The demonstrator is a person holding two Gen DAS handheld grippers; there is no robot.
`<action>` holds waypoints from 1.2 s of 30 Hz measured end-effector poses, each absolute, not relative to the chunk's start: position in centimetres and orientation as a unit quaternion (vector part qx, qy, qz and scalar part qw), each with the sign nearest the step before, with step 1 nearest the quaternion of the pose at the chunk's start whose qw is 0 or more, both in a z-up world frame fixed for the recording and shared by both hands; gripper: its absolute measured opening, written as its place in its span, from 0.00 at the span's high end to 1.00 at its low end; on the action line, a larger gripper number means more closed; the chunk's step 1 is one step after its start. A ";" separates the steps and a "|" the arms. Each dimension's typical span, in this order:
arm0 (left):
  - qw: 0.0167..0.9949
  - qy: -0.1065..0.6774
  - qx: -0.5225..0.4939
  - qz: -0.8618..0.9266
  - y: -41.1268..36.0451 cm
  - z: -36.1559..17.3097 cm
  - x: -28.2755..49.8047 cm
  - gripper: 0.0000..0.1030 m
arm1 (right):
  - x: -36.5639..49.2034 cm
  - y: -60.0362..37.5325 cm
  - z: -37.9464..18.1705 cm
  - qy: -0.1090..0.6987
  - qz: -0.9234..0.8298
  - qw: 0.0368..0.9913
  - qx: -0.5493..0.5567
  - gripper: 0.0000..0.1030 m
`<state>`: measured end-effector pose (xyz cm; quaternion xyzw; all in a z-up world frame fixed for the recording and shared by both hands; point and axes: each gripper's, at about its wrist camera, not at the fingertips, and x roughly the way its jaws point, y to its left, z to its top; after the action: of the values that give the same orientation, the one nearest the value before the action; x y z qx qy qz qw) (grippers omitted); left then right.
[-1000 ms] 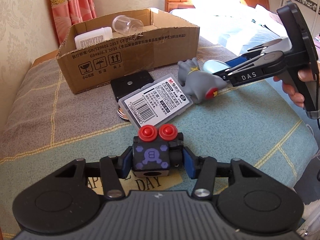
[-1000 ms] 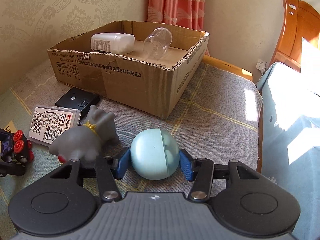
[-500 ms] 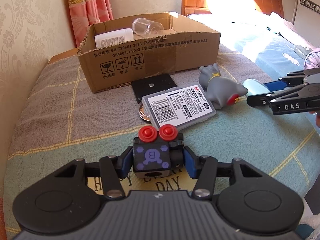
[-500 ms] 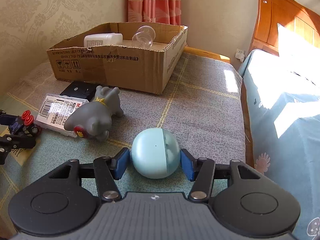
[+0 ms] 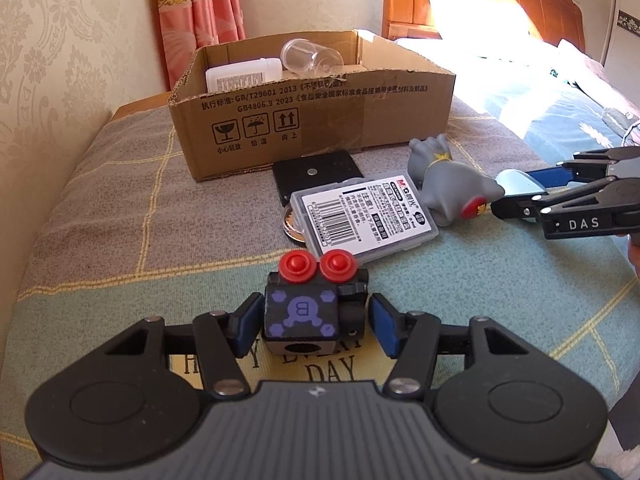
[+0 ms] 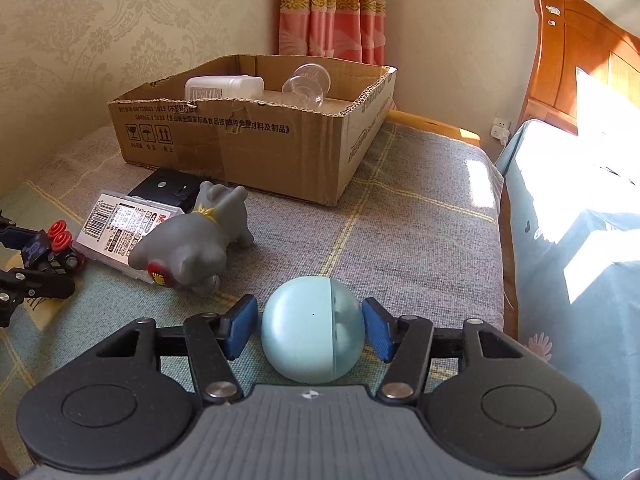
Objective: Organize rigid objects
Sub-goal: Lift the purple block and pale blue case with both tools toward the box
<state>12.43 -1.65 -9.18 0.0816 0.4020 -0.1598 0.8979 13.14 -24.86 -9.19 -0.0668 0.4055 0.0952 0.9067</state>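
My left gripper (image 5: pixel 312 324) is shut on a black toy block (image 5: pixel 308 312) with purple marks and two red knobs, held just above the bed cover. My right gripper (image 6: pixel 312 328) is shut on a pale blue capsule ball (image 6: pixel 314 328); it also shows in the left wrist view (image 5: pixel 520 188). An open cardboard box (image 5: pixel 312 120) stands at the back, holding a white bottle (image 5: pixel 244 74) and a clear cup (image 5: pixel 310 56). In front of it lie a black flat case (image 5: pixel 316 174), a clear plastic box with a barcode label (image 5: pixel 364 216) and a grey toy dog (image 5: pixel 448 184).
A round gold-rimmed disc (image 5: pixel 291 222) pokes out from under the plastic box. A wall and curtain (image 6: pixel 332 8) stand behind the cardboard box. A bed with a wooden headboard (image 6: pixel 580 60) lies to the right, past the cover's edge.
Both grippers have pulled back and lifted slightly with their objects still held. The right gripper has drawn away from the grey dog. The box looks farther away.
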 end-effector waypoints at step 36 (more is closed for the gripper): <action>0.893 0.407 0.088 -0.172 -1.6 -7.7 12.5 0.52 | 12.3 -24.1 -7.5 0.438 0.077 0.892 -0.083 0.44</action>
<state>12.47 -1.64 -7.65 0.0877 0.4066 -0.1722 0.8929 12.33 -24.11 -7.50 -0.0826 0.4378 0.0767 0.8920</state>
